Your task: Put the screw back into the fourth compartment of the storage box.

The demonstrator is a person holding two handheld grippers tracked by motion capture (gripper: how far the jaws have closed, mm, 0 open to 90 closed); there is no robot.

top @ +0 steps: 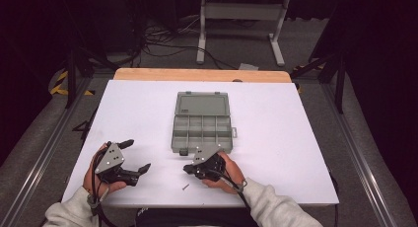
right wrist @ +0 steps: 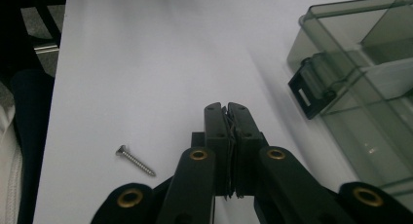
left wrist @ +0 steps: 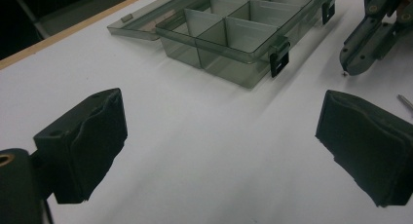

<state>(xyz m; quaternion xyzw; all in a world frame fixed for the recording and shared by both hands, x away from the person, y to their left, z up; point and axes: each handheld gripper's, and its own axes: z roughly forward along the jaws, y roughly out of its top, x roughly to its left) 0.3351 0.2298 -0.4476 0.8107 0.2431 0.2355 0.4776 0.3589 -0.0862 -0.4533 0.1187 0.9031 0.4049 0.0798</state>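
Your left hand-held gripper (top: 134,156) sits at about seven o'clock on the white-topped table (top: 276,138), its two black padded jaws spread wide apart with nothing between them; in the left gripper view the pads (left wrist: 85,143) frame bare white surface. Your right hand-held gripper (top: 189,169) rests near six o'clock, just short of the front edge of the translucent grey plastic compartment box (top: 202,130), and its jaws are pressed fully together; whether they pinch anything between them I cannot tell. The box lies at the centre of the table with its hinged lid (top: 202,104) laid flat open toward twelve o'clock, and its divided compartments look empty from above. Two dark latches hang on the box's near wall; one of them (right wrist: 311,90) shows at about two o'clock from your right jaws in the right gripper view. A small silver countersunk screw (top: 186,187) lies loose on the table toward the near edge, between your two grippers and closer to the right one, just apart from its closed tips; in the right gripper view it (right wrist: 135,160) lies at about nine o'clock of the jaws, untouched.
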